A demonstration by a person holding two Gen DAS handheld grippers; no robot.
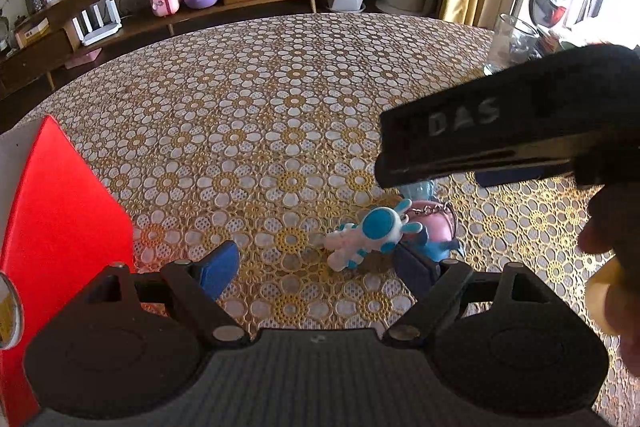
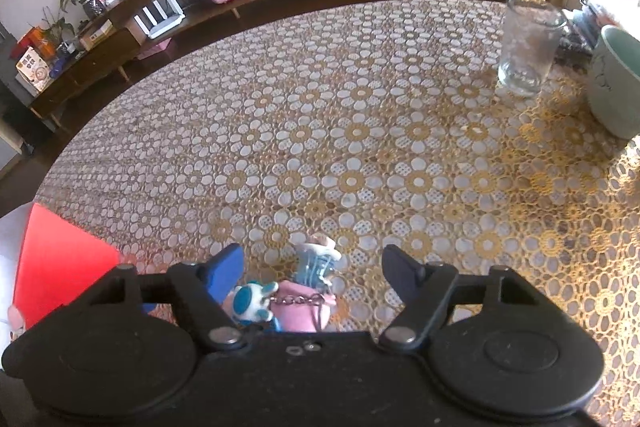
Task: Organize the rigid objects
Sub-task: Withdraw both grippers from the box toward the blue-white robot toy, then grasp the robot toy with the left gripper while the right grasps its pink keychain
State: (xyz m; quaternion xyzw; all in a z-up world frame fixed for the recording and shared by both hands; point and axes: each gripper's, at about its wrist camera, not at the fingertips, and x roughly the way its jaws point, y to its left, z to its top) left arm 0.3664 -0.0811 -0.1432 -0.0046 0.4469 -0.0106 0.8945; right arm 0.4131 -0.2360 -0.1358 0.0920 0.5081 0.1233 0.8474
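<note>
A small cluster of keychain toys lies on the flower-patterned tablecloth (image 1: 280,115). In the left wrist view a white-and-blue rabbit figure (image 1: 372,233) lies beside a pink toy (image 1: 430,221) with a metal chain. My left gripper (image 1: 320,265) is open just in front of the rabbit, whose body is near the right finger (image 1: 414,265). In the right wrist view the same rabbit (image 2: 254,301), the pink toy (image 2: 304,313) and a pale blue figure (image 2: 316,263) sit between the open fingers of my right gripper (image 2: 314,271). No pad presses on them.
A red flat box (image 1: 60,219) stands at the left table edge, also in the right wrist view as the red box (image 2: 60,263). A glass jar (image 2: 528,47) and a pale green bowl (image 2: 616,83) stand at the far right. The right gripper's black housing (image 1: 500,135) hangs over the toys.
</note>
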